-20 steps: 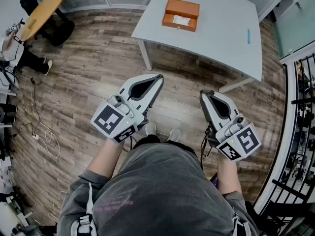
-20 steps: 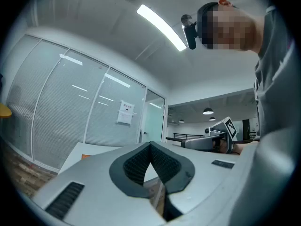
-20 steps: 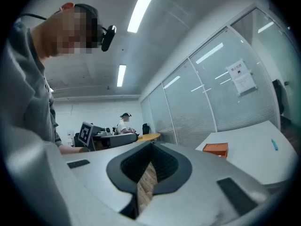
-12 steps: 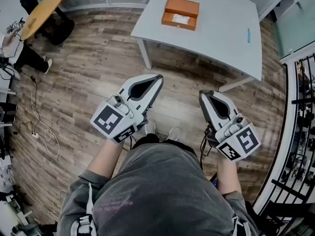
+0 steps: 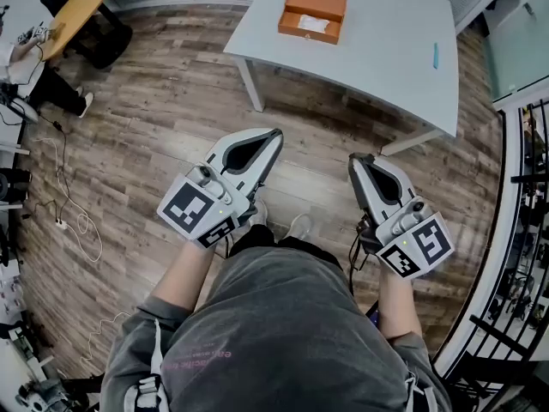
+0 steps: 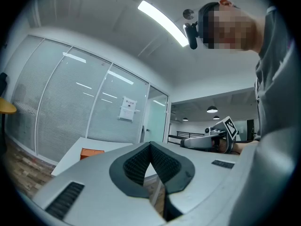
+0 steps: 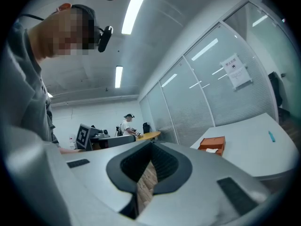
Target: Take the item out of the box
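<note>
An open orange box (image 5: 311,14) lies on the far part of the white table (image 5: 377,41), with a white item (image 5: 314,24) inside it. Both grippers hang over the wooden floor in front of my body, well short of the table. My left gripper (image 5: 276,132) is shut and empty, pointing toward the table's near leg. My right gripper (image 5: 356,160) is shut and empty too. The left gripper view shows the box (image 6: 91,152) small beyond the shut left gripper (image 6: 150,144). In the right gripper view the box (image 7: 212,145) lies right of the right gripper (image 7: 151,144).
A blue pen (image 5: 435,56) lies on the table's right side. A round wooden table (image 5: 77,11) with a seated person stands far left. Cables (image 5: 73,230) trail over the floor at left. A black railing (image 5: 523,196) runs along the right.
The table and box have slid slightly up in the head view as my feet step forward. Both grippers stay shut and hold their place before my body.
</note>
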`<state>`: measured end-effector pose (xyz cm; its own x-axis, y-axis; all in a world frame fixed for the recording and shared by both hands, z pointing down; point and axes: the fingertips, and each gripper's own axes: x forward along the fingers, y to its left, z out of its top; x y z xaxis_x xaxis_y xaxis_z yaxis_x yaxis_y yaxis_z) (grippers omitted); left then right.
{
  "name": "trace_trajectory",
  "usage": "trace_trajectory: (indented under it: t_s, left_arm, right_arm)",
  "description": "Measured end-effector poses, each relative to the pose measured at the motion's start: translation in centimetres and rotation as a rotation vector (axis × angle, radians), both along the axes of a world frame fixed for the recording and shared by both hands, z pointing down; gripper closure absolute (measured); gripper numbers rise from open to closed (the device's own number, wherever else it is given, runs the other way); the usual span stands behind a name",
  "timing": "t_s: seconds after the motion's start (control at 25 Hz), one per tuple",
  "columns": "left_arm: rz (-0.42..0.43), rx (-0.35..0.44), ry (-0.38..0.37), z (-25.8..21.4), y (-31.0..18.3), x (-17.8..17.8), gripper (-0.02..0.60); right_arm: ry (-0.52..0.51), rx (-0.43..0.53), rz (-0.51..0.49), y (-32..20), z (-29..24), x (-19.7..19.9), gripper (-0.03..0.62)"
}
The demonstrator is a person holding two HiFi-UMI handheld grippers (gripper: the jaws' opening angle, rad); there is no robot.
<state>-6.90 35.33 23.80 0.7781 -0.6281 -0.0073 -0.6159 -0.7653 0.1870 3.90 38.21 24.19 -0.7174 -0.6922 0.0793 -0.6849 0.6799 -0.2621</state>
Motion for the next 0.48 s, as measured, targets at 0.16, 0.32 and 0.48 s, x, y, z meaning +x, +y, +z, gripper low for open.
trace_trajectory:
  t_s: [0.16,0.32,0.48]
  left_arm:
    - [-0.012,-0.01,-0.007,0.8,0.4,0.8,0.571]
    - [-0.015,-0.018,-0.024,1.5,0.8,1.4,0.571]
    - [-0.021,-0.026,-0.028,1.6,0.2,1.9,0.571]
  right_arm:
    - [-0.007,-0.009,-0.015,0.2,0.7,0.8,0.589]
    - [-0.025,-0.01,-0.023,0.3,1.1,1.4,0.589]
    - [-0.029,-0.013,-0.026,-0.2,1.1,2.1,0.589]
